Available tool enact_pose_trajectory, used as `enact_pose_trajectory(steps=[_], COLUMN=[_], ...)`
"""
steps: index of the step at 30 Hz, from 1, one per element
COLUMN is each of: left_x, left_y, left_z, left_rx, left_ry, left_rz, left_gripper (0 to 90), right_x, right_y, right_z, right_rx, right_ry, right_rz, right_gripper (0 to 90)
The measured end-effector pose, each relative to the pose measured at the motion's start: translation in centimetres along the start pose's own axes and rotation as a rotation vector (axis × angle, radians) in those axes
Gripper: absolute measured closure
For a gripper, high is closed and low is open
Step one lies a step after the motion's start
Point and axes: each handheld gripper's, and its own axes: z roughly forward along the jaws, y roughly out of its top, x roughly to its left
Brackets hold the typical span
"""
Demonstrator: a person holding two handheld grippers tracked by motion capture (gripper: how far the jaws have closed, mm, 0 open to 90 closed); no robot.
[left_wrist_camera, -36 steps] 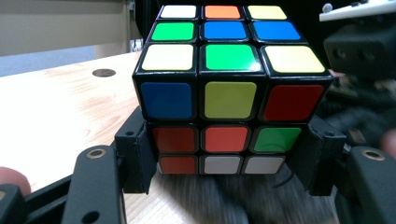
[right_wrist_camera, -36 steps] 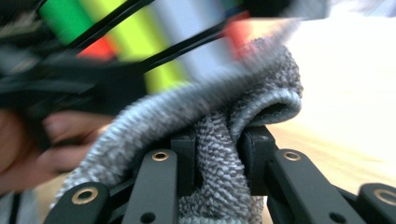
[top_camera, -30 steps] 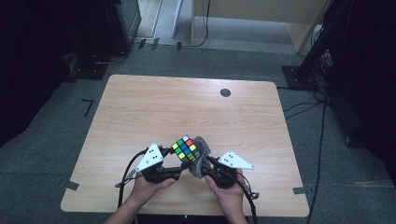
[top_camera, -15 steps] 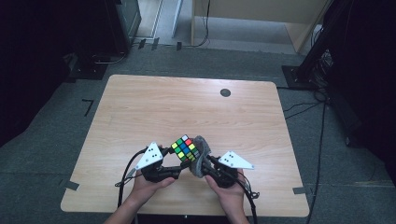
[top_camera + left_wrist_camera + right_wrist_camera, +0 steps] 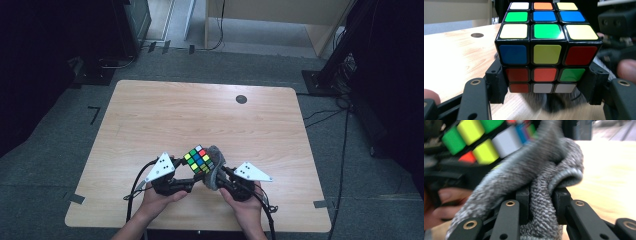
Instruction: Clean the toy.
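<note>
My left claw clamps the puzzle cube by its sides; my right claw pinches a grey cloth pressed against that cube

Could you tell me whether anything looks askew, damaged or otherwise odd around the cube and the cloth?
Nothing stands out. The scrambled multicoloured puzzle cube sits squarely between the left gripper jaws, layers aligned. The grey knitted cloth is bunched in the right gripper and lies against the cube's side. The light wooden table shows no spills.
</note>
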Motion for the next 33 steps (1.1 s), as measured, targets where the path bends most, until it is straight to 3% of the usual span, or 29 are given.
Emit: enact_pose_trajectory(steps=[3, 5, 7, 8, 11, 13, 16, 21, 24, 29, 33], left_x=[0.1, 0.1, 0.1, 0.1, 0.0, 0.0, 0.0, 0.1, 0.1, 0.1, 0.1], left_y=[-0.1, -0.1, -0.1, 0.0, 0.0, -0.1, -0.1, -0.1, 0.0, 0.0, -0.1], left_z=[0.0, 0.1, 0.0, -0.1, -0.1, 0.1, 0.1, 0.0, -0.1, -0.1, 0.0], left_rx=[0.007, 0.007, 0.000, -0.005, 0.001, 0.010, 0.006, 0.007, -0.007, -0.007, 0.000], left_ry=[-0.001, -0.001, -0.005, -0.011, -0.009, -0.009, -0.011, -0.006, -0.010, -0.015, -0.010], left_rz=[-0.005, -0.006, -0.003, -0.005, 0.000, 0.000, -0.004, -0.008, -0.011, -0.011, -0.015], left_gripper=[34.5, 34.5, 34.5, 34.5, 34.5, 34.5, 34.5, 34.5, 34.5, 34.5, 34.5], right_x=[1.4, 2.5, 2.7, 2.4, 0.4, -0.3, 0.3, 2.4, 2.4, 0.1, 1.0], right_y=[-0.9, -1.2, -1.0, -0.8, 0.0, 0.2, -0.2, -1.2, -0.9, 0.1, -0.6], right_z=[1.2, 1.9, 1.8, 1.6, 0.2, -0.4, 0.1, 1.7, 1.5, -0.2, 0.6], right_rx=[0.058, 0.097, 0.106, 0.099, 0.028, -0.011, 0.006, 0.075, 0.076, -0.019, 0.015], right_ry=[0.075, 0.107, 0.085, 0.076, -0.023, -0.051, -0.020, 0.109, 0.091, -0.004, 0.047], right_rz=[-0.019, -0.061, -0.097, -0.086, -0.021, 0.012, -0.010, -0.062, -0.084, 0.014, 0.007], right_gripper=[72.2, 72.2, 72.3, 72.4, 73.0, 73.1, 72.8, 72.6, 72.8, 73.2, 73.0])
